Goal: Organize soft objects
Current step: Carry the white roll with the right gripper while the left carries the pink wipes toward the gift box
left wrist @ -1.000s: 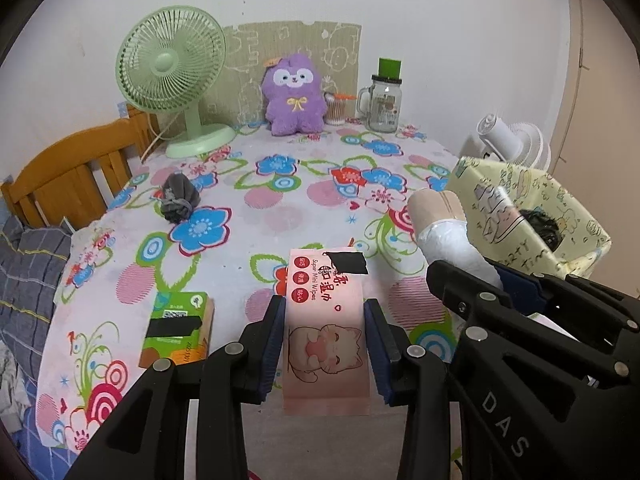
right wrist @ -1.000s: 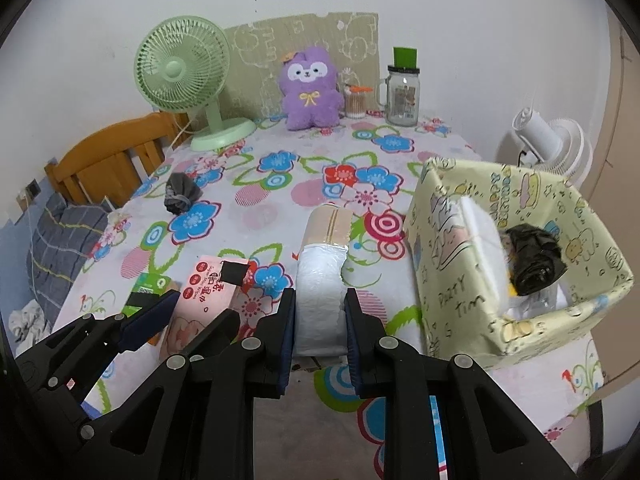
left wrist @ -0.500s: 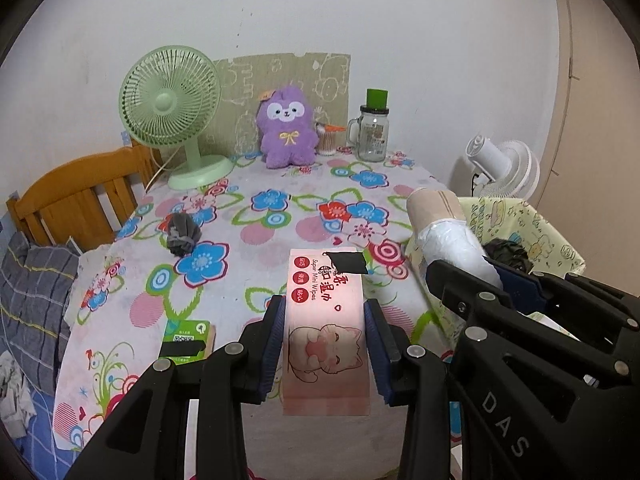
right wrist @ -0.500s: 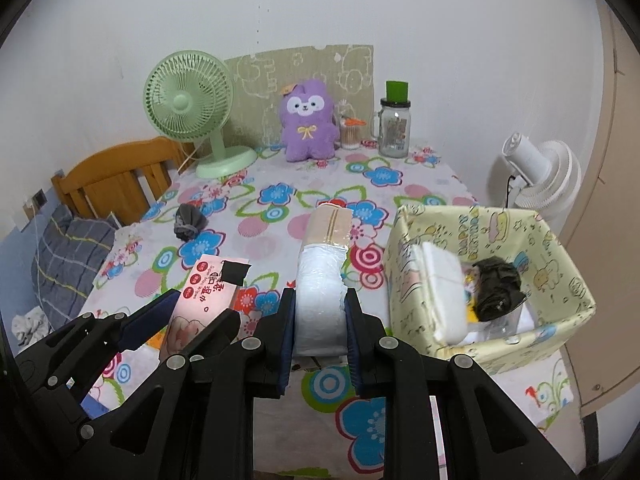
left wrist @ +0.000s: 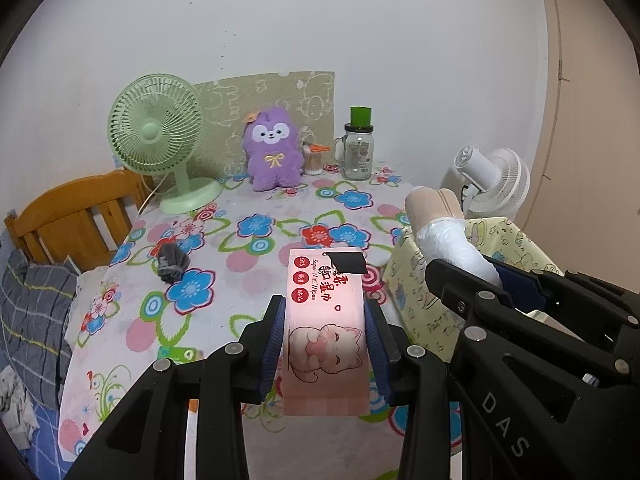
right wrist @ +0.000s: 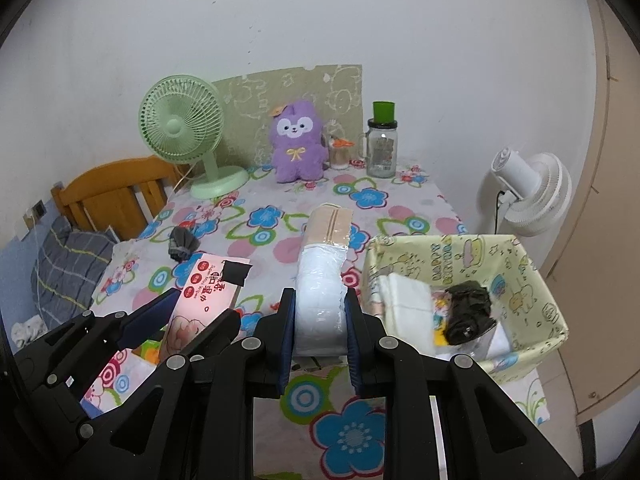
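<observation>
While the floral tablecloth (right wrist: 280,248) fills mid-frame, a yellow cartoon-print storage box (right wrist: 532,280) sits at right holding white packs and a black bundle (right wrist: 466,312). At lower centre of the right wrist view, the right gripper (right wrist: 320,316) is clamped on a white and beige roll (right wrist: 322,280). At lower left, the left gripper (left wrist: 325,340) pinches a pink wet-wipes pack (left wrist: 326,320). A grey sock ball (left wrist: 172,264) lies at centre left.

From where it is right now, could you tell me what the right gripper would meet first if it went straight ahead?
Probably the flowered tablecloth. The right gripper, shut on a white roll, points down at bare cloth left of the yellow basket; depth is uncertain.
</observation>
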Demonstrator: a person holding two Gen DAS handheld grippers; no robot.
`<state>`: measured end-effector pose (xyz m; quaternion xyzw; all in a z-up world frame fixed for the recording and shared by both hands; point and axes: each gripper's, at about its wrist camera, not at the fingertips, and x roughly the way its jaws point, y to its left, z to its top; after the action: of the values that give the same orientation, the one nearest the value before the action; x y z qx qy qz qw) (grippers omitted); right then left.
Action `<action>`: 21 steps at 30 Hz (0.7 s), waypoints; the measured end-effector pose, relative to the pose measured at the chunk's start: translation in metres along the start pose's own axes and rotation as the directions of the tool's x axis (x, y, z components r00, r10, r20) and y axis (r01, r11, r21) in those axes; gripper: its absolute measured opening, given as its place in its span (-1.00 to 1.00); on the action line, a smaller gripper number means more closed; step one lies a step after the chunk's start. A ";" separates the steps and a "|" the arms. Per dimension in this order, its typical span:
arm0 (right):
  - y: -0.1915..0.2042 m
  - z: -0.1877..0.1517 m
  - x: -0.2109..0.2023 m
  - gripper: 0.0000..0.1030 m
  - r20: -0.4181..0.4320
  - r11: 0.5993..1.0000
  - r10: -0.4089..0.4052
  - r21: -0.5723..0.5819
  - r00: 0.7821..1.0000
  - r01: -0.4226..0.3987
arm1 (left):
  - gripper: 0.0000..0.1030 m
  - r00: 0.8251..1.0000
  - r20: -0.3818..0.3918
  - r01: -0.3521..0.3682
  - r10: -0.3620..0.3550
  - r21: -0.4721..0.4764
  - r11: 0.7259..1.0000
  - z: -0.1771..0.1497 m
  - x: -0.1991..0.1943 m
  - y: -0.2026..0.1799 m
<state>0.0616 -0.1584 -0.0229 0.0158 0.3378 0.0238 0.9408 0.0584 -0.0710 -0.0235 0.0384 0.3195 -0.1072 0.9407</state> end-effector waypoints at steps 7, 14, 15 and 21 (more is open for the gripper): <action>-0.017 0.007 0.000 -0.51 0.009 1.000 -0.007 0.012 1.000 0.007 | -0.23 1.000 0.007 0.005 -0.006 0.024 1.000 0.009 0.005 -0.016; -0.034 0.010 0.001 -0.51 0.018 0.999 -0.027 0.022 0.999 0.026 | -0.23 1.000 0.012 0.027 -0.028 0.043 0.999 0.015 0.012 -0.033; -0.037 0.010 0.001 -0.51 0.019 0.999 -0.030 0.023 0.999 0.029 | -0.23 0.999 0.013 0.029 -0.030 0.046 0.999 0.016 0.013 -0.035; -0.053 0.012 0.001 -0.51 0.024 0.998 -0.044 0.037 0.999 0.043 | -0.23 0.999 0.014 0.045 -0.046 0.063 0.997 0.021 0.019 -0.050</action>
<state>0.0723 -0.2119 -0.0168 0.0257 0.3269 -0.0029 0.9447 0.0741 -0.1259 -0.0185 0.0600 0.3096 -0.1389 0.9388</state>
